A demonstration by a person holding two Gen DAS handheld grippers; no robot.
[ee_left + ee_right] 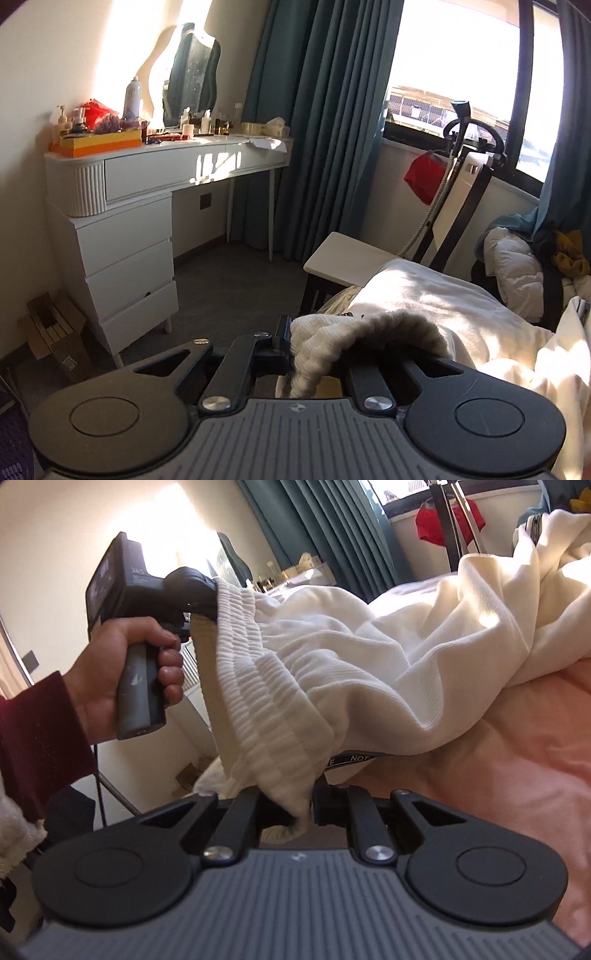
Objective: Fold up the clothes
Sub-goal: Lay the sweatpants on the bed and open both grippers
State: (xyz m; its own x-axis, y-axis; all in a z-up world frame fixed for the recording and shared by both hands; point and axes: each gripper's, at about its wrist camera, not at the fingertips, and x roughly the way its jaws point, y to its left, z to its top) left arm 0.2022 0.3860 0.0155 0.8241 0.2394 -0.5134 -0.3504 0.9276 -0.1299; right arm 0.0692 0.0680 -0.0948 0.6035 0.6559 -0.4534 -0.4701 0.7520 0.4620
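Observation:
A pair of white trousers (388,657) with a ribbed elastic waistband (266,701) hangs stretched between both grippers above a pink bedsheet (517,760). My right gripper (295,808) is shut on one end of the waistband. My left gripper (207,602), held by a hand in a dark red sleeve, is shut on the other end. In the left wrist view the left gripper (314,350) pinches the bunched waistband (351,339), which hides its fingertips. The trouser legs trail away over the bed (424,295).
A white dressing table (147,192) with bottles and a mirror stands at the left wall. Teal curtains (325,129) hang by the window. A garment steamer (461,177) with a red cloth, a white stool (347,254) and piled clothes (535,258) stand beyond the bed.

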